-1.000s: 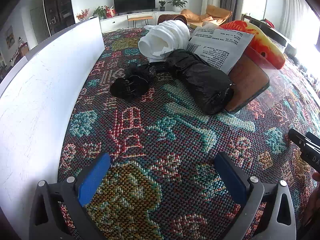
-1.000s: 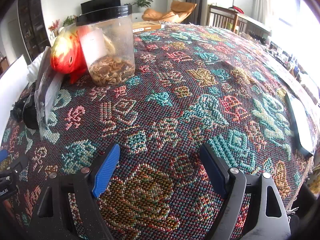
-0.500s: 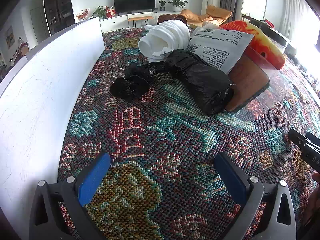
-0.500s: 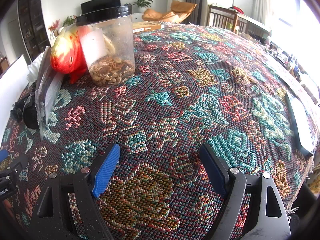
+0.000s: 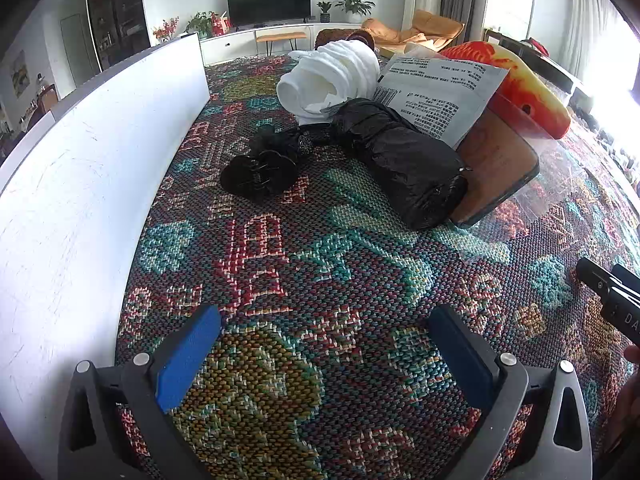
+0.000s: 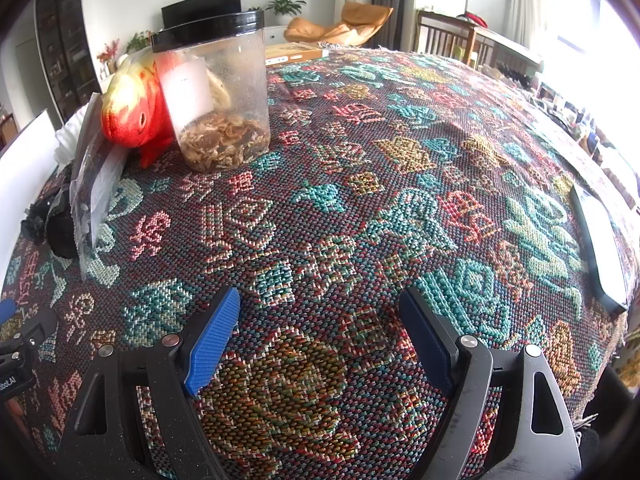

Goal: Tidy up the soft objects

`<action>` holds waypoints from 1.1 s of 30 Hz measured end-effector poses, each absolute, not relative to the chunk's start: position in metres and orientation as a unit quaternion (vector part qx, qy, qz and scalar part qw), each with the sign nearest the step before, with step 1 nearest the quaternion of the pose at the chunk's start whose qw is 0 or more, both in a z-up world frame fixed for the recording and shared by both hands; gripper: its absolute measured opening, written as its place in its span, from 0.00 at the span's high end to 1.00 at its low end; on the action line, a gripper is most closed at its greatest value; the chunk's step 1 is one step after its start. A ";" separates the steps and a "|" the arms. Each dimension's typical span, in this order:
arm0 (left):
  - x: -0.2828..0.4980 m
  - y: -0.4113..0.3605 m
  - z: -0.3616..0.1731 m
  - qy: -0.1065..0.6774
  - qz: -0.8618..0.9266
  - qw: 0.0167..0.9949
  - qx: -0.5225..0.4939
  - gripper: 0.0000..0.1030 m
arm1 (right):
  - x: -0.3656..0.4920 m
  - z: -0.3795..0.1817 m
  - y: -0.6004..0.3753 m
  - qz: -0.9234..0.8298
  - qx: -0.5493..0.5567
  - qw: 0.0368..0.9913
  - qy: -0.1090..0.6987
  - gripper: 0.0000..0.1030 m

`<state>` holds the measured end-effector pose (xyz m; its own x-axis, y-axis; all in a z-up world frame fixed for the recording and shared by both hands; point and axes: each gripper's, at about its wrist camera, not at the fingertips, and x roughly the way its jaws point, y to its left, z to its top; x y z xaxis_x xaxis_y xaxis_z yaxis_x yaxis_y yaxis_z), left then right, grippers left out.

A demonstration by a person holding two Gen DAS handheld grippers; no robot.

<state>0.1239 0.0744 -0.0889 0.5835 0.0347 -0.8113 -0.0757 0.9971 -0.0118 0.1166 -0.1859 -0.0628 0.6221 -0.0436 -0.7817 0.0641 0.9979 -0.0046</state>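
A clear plastic jar with a black screw lid (image 6: 216,92), holding brownish dried bits, stands upright on the desk's multicoloured woven patterned cloth (image 6: 360,184). A tall white board (image 5: 80,168) borders the cloth's edge. A dark flat screen (image 5: 269,2) stands beyond.

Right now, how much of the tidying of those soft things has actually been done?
Nothing looks done yet. The white towel, black bundle, black scrunchie and red fish toy all lie jumbled together on the patterned cloth. Nothing is in hand: the left gripper and right gripper both hover with jaws wide apart, holding nothing. All the sorting is left.
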 end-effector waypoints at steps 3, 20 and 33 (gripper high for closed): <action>0.124 0.075 -0.089 0.455 0.031 0.890 -0.023 0.00 | 0.116 -0.063 -0.186 -0.030 0.012 0.901 0.434 0.18; 0.124 0.075 -0.089 0.455 0.031 0.890 -0.023 0.00 | 0.116 -0.063 -0.186 -0.030 0.012 0.901 0.433 0.18; 0.124 0.074 -0.089 0.455 0.031 0.890 -0.023 0.00 | 0.116 -0.062 -0.185 -0.030 0.012 0.901 0.433 0.18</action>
